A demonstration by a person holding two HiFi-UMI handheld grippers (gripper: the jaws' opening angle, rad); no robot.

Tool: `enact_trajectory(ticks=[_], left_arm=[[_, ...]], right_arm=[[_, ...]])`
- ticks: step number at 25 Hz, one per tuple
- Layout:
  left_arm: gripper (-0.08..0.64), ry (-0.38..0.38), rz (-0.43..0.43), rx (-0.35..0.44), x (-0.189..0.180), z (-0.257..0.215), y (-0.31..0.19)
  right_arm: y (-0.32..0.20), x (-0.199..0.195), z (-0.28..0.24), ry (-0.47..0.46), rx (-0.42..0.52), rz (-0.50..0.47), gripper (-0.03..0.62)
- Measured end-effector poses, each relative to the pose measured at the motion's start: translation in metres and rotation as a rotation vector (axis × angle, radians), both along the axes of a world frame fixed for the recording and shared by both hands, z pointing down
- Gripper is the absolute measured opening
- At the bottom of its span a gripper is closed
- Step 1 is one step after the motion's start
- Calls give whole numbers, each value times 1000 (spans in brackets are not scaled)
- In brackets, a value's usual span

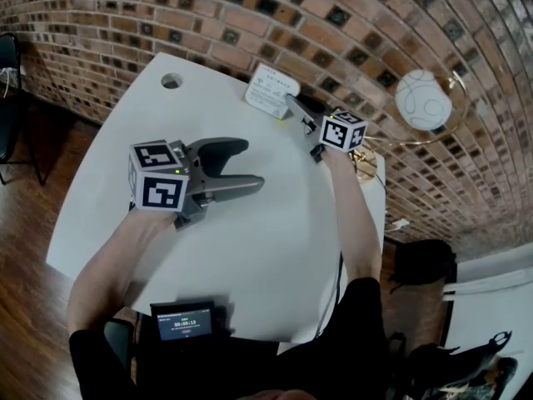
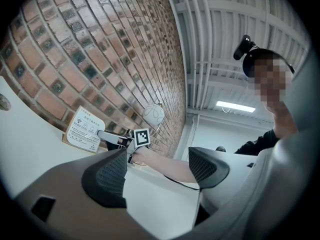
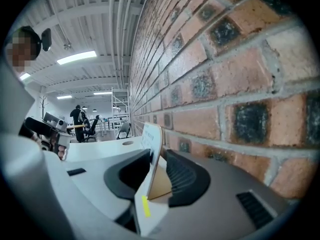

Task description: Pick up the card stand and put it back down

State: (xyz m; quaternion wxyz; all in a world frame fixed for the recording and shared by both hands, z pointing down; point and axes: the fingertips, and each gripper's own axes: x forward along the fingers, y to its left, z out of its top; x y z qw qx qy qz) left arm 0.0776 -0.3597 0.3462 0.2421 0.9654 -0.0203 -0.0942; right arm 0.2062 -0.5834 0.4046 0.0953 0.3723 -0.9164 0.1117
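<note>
The card stand (image 1: 271,90) is a white printed card on a cardboard base, standing on the white table (image 1: 250,248) at its far edge by the brick wall. My right gripper (image 1: 293,111) reaches to it from the right. In the right gripper view the card stand (image 3: 152,149) rises upright between the jaws of the right gripper (image 3: 159,160); a gap shows beside the left pad, so the jaws are open around it. My left gripper (image 1: 243,163) hovers over the table's middle, open and empty. The left gripper view shows the left gripper (image 2: 157,171) facing the card stand (image 2: 85,129).
A round hole (image 1: 171,81) lies in the table's far left. A small screen device (image 1: 183,322) sits at the near edge. A white globe lamp (image 1: 423,100) stands at the back right. A black bag (image 1: 420,261) is on the floor to the right.
</note>
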Motion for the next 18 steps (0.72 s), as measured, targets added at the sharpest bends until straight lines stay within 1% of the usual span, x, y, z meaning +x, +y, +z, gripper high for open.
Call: enact_trajectory(ticks=[2, 7, 13, 18], left_arm=[[385, 1, 1, -1, 0, 0, 0], [385, 3, 2, -2, 1, 1, 0], [385, 4, 4, -6, 1, 2, 0], [385, 8, 6, -10, 1, 3, 0]], right_arm=[[0, 1, 0, 2, -5, 17, 146], [3, 7, 6, -17, -20, 43, 152], [11, 13, 2, -2, -26, 79, 152], [18, 14, -5, -21, -23, 87, 152]])
